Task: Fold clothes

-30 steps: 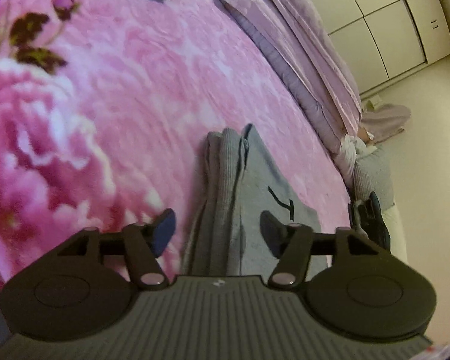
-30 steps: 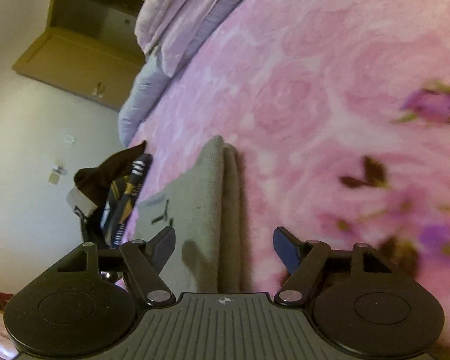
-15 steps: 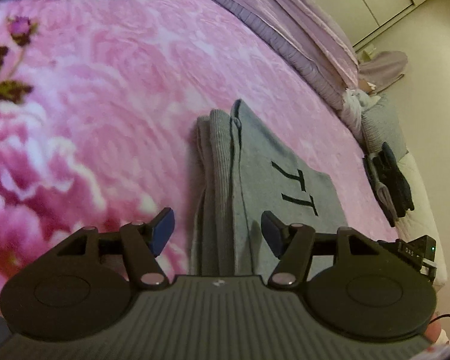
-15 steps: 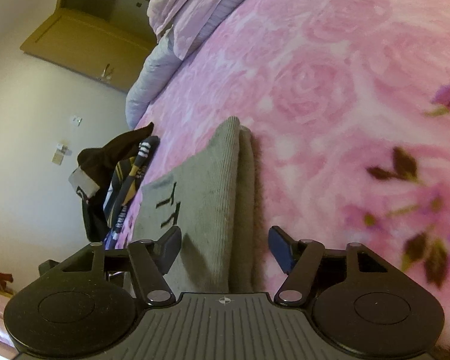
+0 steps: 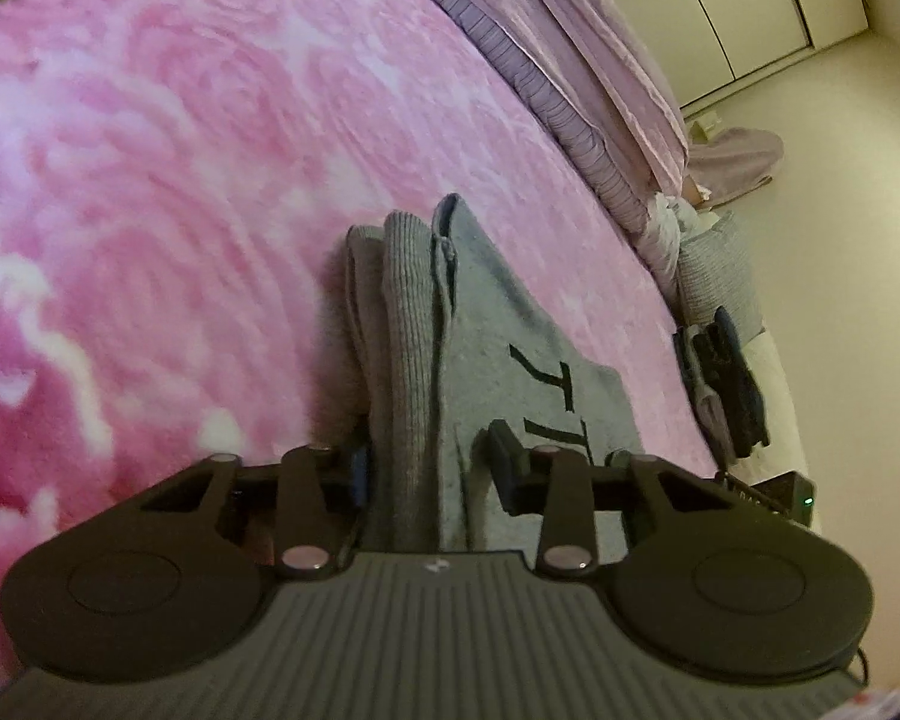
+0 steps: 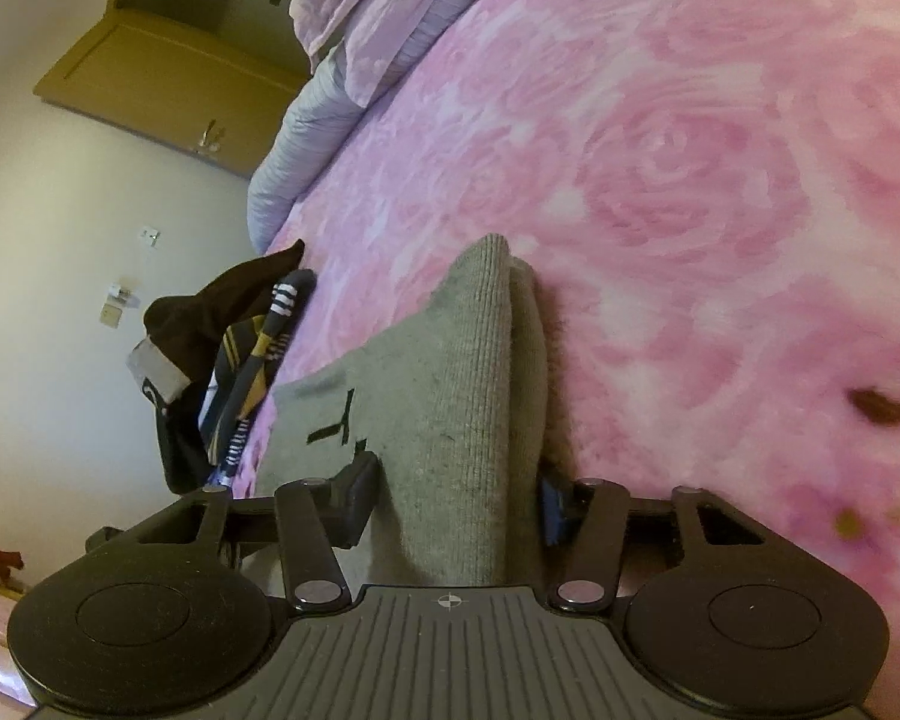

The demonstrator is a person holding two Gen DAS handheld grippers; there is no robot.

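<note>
2 grippers work one folded edge of the grey sweater, which lies on the pink rose blanket near the bed's edge with its black lettering up. My left gripper has just been closing and now pinches the ribbed hem bundle at one end, jaws narrowed on the cloth. My right gripper has also been closing at the other end, its jaws half open with the ribbed fold between them and the pads at the cloth, so I judge both ends are being gripped to lift the edge evenly for the next fold.
</note>
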